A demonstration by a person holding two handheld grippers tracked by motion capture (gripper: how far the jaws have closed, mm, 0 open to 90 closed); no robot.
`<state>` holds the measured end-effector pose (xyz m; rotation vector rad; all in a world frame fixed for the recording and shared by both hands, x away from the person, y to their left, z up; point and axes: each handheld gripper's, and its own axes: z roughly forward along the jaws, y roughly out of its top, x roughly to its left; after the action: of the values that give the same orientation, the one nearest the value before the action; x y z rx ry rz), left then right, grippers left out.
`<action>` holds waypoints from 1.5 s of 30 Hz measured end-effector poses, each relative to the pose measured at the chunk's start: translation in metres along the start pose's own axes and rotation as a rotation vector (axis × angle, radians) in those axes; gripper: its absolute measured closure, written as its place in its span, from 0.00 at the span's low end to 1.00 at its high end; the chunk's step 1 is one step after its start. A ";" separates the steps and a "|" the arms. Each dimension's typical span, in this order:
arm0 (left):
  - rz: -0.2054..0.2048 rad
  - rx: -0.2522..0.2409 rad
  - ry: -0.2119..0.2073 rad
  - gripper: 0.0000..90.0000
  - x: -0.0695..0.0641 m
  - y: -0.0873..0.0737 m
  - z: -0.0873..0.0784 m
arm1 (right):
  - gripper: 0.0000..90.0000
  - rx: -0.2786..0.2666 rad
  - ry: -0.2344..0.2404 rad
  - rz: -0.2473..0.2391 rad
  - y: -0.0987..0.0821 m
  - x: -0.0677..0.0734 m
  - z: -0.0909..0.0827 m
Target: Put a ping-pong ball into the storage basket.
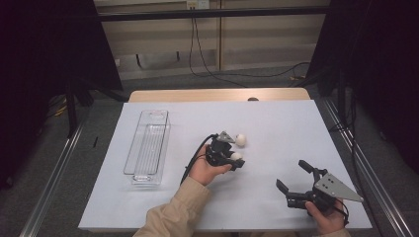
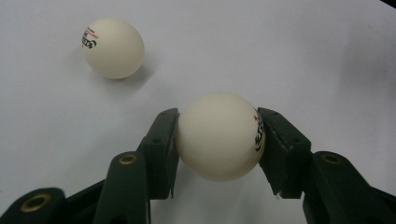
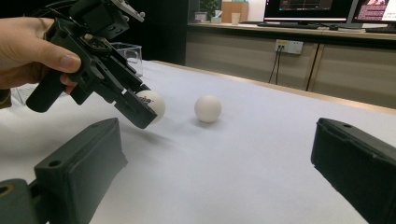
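Observation:
My left gripper (image 1: 237,159) is shut on a white ping-pong ball (image 2: 220,136) with red and black print, held just above the white table cover (image 1: 276,128); both pads press its sides. The held ball (image 3: 152,103) and the left gripper (image 3: 140,109) also appear in the right gripper view. A second white ball (image 1: 240,140) (image 2: 113,47) (image 3: 208,108) lies loose on the cover just beyond it. My right gripper (image 1: 292,175) rests near the front right of the table, jaws wide apart with nothing between them.
A clear plastic bin (image 1: 147,148) stands lengthwise on the left part of the cover. The wooden table edge (image 1: 217,94) shows at the back. Black frame posts flank the table, and cables hang at the rear wall.

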<state>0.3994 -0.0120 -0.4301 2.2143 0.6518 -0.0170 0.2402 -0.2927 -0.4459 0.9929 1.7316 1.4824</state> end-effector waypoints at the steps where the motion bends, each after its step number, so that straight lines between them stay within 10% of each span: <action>1: -0.002 -0.004 -0.001 0.57 0.001 0.000 -0.001 | 0.02 0.000 -0.002 0.000 0.000 0.000 0.000; 45: -0.036 -0.002 0.021 0.57 0.016 -0.001 -0.019 | 0.01 0.010 -0.018 0.005 0.000 -0.001 -0.002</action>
<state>0.4086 0.0089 -0.4221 2.2034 0.7030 -0.0117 0.2393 -0.2949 -0.4457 1.0135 1.7264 1.4652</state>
